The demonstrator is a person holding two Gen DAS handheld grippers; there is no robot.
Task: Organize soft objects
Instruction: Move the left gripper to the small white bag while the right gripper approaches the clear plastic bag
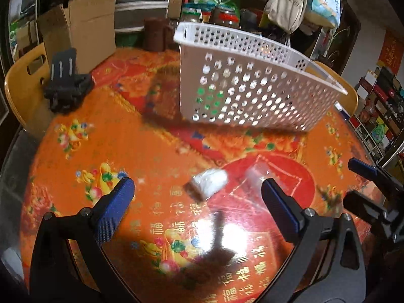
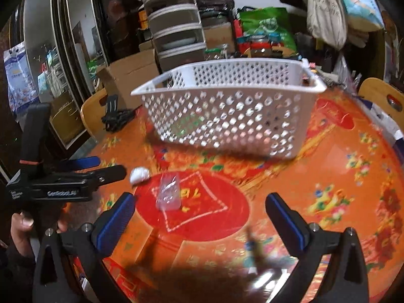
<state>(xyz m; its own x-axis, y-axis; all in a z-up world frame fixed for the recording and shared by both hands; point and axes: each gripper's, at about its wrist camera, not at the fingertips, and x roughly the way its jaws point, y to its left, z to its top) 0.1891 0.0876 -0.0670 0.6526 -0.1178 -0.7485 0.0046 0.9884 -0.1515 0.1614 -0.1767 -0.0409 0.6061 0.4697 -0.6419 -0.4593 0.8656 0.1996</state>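
A small white soft bundle lies on the orange patterned table, just ahead of my open, empty left gripper; it also shows in the right wrist view. A clear crumpled plastic bag lies on the red circle, faint in the left wrist view. My right gripper is open and empty above the red circle, with the bag just ahead and left of it. A white perforated basket stands beyond both objects, also in the right wrist view. The left gripper appears at the left of the right wrist view.
A black clamp-like object lies at the table's far left edge by a yellow chair. Cardboard boxes, jars, bags and drawers crowd behind the table. Another yellow chair stands at the right.
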